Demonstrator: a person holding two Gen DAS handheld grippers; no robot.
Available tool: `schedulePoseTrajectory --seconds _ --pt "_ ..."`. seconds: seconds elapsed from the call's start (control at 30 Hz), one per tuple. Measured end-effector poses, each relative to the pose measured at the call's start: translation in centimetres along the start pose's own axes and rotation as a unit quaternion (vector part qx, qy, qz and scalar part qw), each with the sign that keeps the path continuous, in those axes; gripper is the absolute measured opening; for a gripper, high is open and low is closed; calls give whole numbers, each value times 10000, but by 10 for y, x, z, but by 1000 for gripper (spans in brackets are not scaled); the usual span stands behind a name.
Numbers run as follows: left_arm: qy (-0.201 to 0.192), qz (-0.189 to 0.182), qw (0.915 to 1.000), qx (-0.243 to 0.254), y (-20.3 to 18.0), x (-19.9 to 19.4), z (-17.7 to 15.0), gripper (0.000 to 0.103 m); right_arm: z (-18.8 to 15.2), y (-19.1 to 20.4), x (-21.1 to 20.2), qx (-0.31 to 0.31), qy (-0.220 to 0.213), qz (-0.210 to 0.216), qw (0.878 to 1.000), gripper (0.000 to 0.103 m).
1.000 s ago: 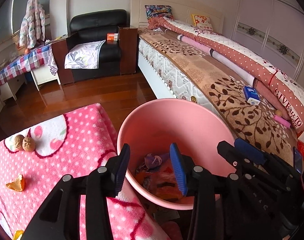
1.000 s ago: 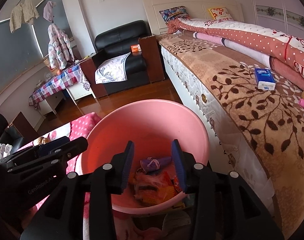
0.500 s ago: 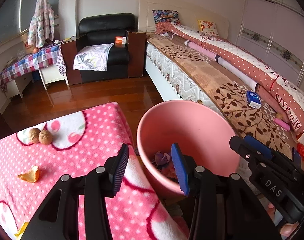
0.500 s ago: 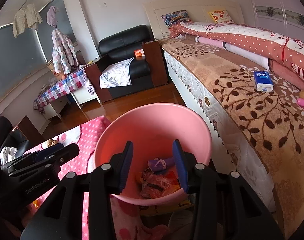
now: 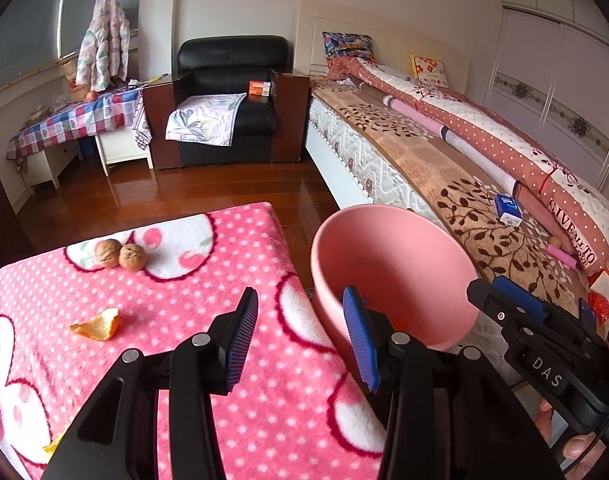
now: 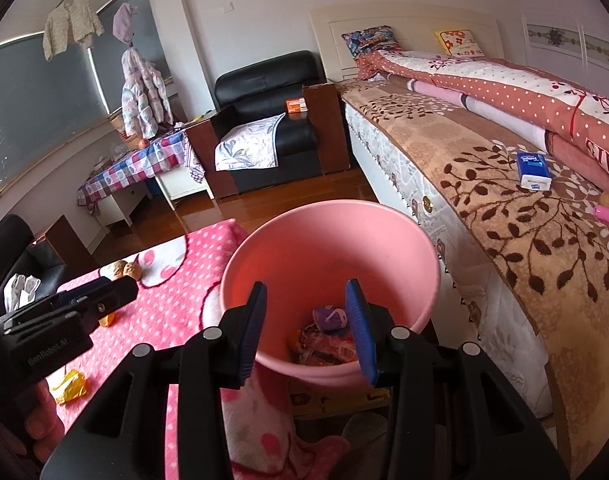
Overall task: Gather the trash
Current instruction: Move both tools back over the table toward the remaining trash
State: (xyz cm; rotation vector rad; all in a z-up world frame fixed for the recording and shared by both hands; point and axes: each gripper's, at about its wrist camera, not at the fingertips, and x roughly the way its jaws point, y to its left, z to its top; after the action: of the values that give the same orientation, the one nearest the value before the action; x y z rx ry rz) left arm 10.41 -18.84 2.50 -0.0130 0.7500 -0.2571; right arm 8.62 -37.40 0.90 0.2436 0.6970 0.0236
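Note:
A pink bin point(image 5: 388, 240) point(image 6: 328, 240) stands between the pink polka-dot blanket point(image 5: 144, 320) and the bed. Wrappers and a purple scrap point(image 6: 330, 318) lie at its bottom. My left gripper point(image 5: 300, 336) is open and holds nothing, with one finger over the blanket's edge and the other over the bin's near rim. My right gripper point(image 6: 308, 328) is open with nothing between its pads and hangs above the bin's near rim. An orange peel point(image 5: 98, 324) and two walnuts point(image 5: 120, 255) lie on the blanket. A yellow wrapper point(image 6: 70, 386) lies by the left hand.
The bed point(image 5: 444, 184) runs along the right, with a blue tissue pack point(image 5: 507, 210) and a pink tube point(image 5: 562, 254) on it. A black armchair point(image 5: 228, 92) and a checked table point(image 5: 76, 120) stand across the wooden floor point(image 5: 164, 196).
Both grippers have drawn back and up from the bin. The left one has swung left, so the blanket now fills its lower view and the bin sits to its right.

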Motion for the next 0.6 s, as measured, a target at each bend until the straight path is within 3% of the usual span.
schedulePoseTrajectory --seconds 0.6 --pt "-71 457 9980 -434 66 -42 -29 44 -19 42 -8 -278 191 472 9983 42"
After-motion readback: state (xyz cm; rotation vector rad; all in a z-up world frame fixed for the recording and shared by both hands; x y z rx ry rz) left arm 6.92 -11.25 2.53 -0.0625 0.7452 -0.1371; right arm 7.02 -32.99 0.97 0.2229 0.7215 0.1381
